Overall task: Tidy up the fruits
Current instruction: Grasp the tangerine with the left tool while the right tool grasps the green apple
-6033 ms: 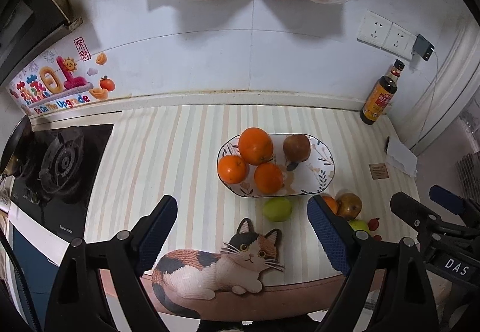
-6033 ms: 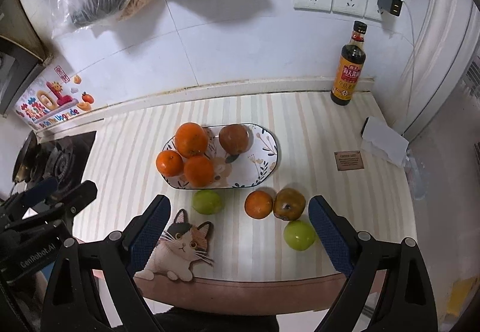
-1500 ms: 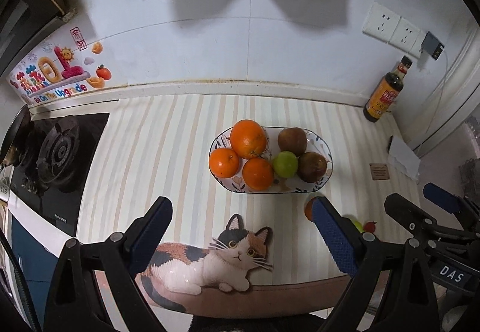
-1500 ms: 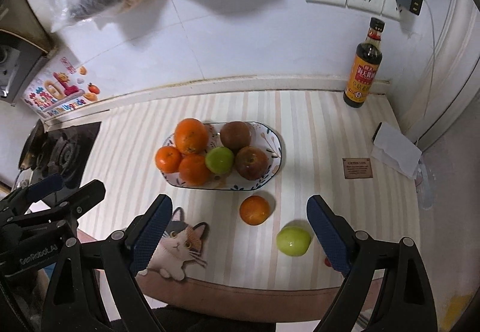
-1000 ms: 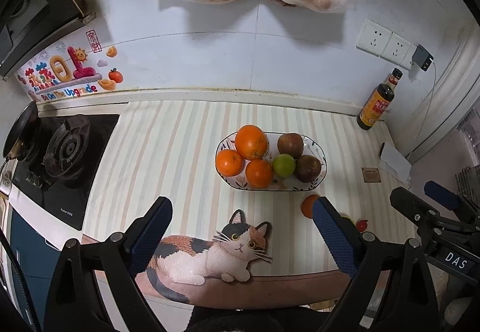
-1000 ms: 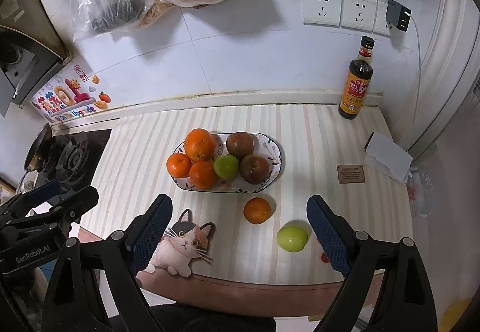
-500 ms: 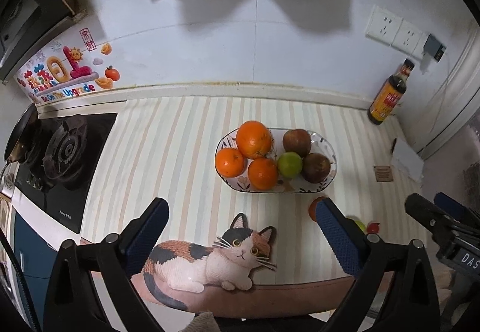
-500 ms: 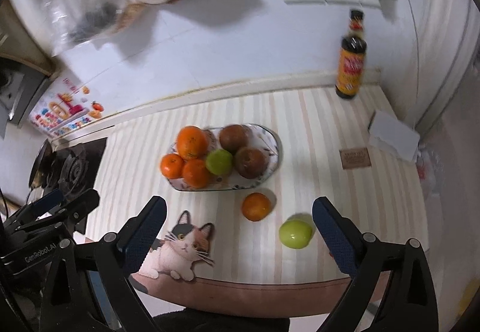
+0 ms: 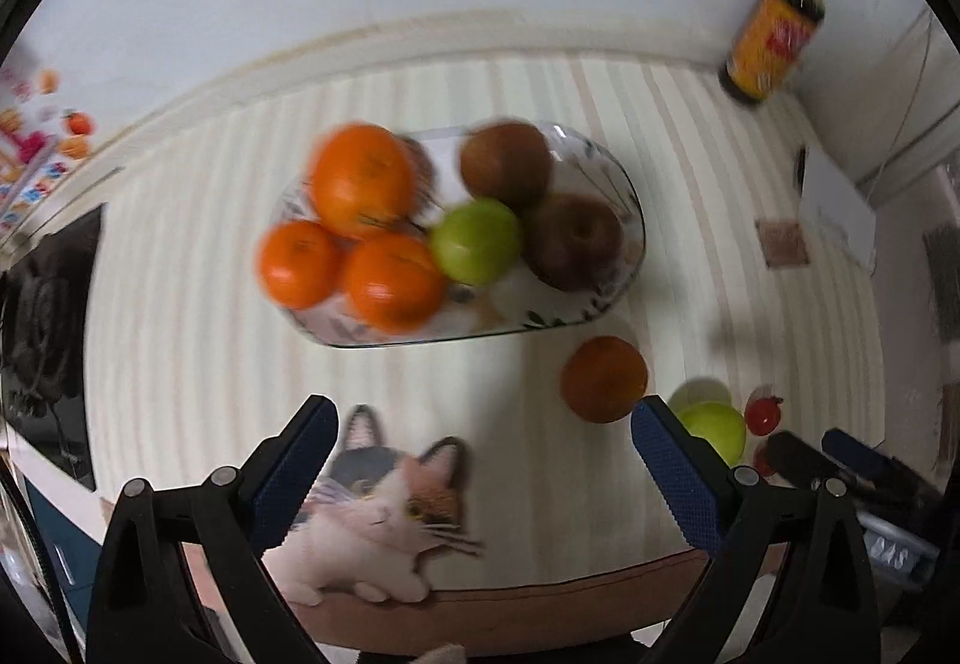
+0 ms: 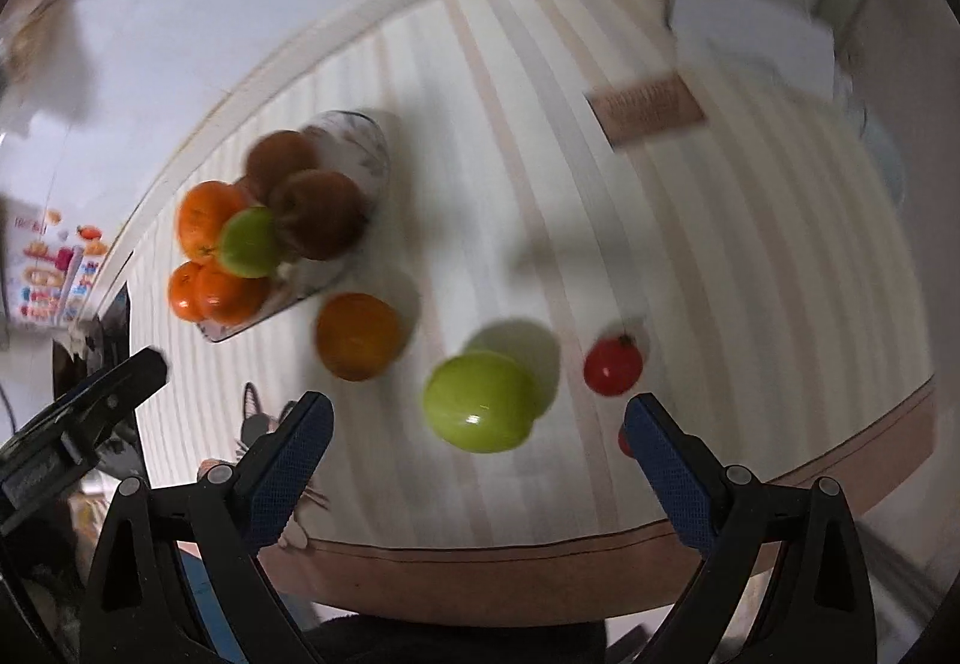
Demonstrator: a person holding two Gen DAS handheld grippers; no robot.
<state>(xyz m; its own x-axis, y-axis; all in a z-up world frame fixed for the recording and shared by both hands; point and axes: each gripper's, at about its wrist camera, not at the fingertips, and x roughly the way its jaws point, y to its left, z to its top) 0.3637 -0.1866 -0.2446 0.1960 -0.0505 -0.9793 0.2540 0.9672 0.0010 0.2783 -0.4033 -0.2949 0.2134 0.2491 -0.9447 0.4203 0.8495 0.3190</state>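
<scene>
Striped cloth in cream and pale beige covers the worktop (image 9: pixel 180 340), with a brown band along its front edge. Near the middle stands an oval plate (image 9: pixel 624 196) with a glossy white surface and a leaf pattern on the rim. On it lie three oranges (image 9: pixel 363 178) with dimpled skin, one smooth green apple (image 9: pixel 477 241) and two round brown fruits (image 9: pixel 576 238), all touching each other.

Off the plate, toward the front right corner of the worktop, a loose orange (image 10: pixel 357 335) lies just beside the plate's edge. To its right is a second green apple (image 10: pixel 479 401), shiny and slightly flattened, and then a small red tomato (image 10: pixel 613 365), apart from the apple.

Left tool (image 9: pixel 483 469) is released, its two blue textured pads wide apart and nothing between them; it hangs over a flat cat-shaped mat (image 9: pixel 384 520) at the front edge. Right tool (image 10: pixel 477 466) is also released and empty, and the loose green apple appears just ahead of the gap between its pads.

At the back right corner stands a dark bottle (image 9: pixel 777 34) with a yellow label. Both views are blurred.
</scene>
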